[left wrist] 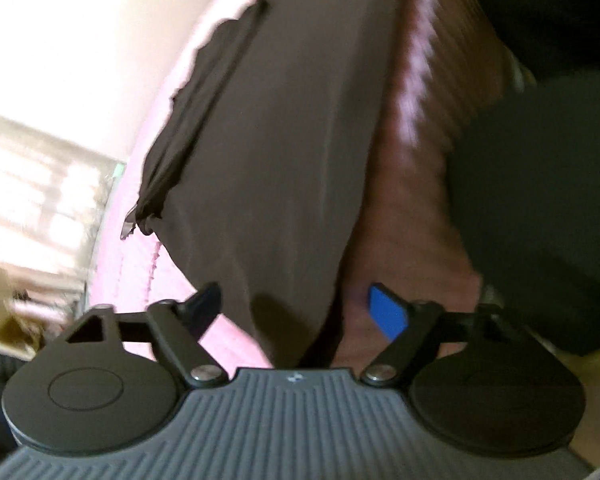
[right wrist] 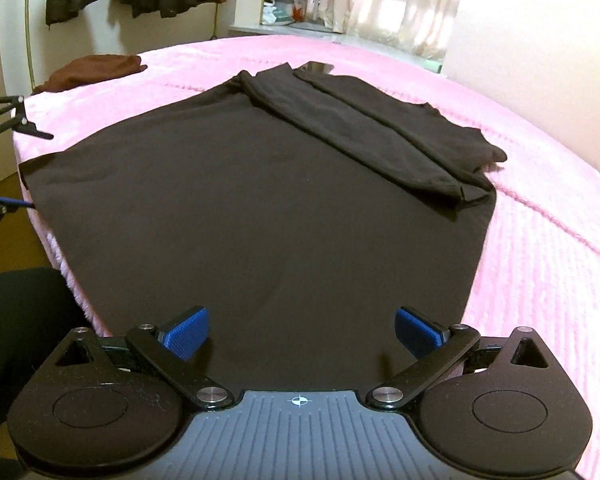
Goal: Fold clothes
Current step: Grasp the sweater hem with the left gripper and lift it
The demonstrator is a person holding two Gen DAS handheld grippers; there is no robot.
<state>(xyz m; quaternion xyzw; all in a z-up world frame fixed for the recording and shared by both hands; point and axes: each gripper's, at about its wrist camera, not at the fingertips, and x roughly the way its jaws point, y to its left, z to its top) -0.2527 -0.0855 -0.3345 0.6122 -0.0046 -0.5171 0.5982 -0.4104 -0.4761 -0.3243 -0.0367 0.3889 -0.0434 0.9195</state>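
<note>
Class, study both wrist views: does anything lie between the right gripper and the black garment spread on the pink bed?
Nothing visible does. The right gripper hangs open directly over the black garment, with only bare cloth between its fingers. The brown garment lies apart at the far corner of the bed.

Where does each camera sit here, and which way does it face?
Left wrist: on the left gripper, tilted down at the black garment's edge on the pink bedspread; blurred; open fingers show.
Right wrist: on the right gripper, facing across the bed toward the curtains; open fingers, left gripper at the left edge.
Shared: garment, bedspread.
</note>
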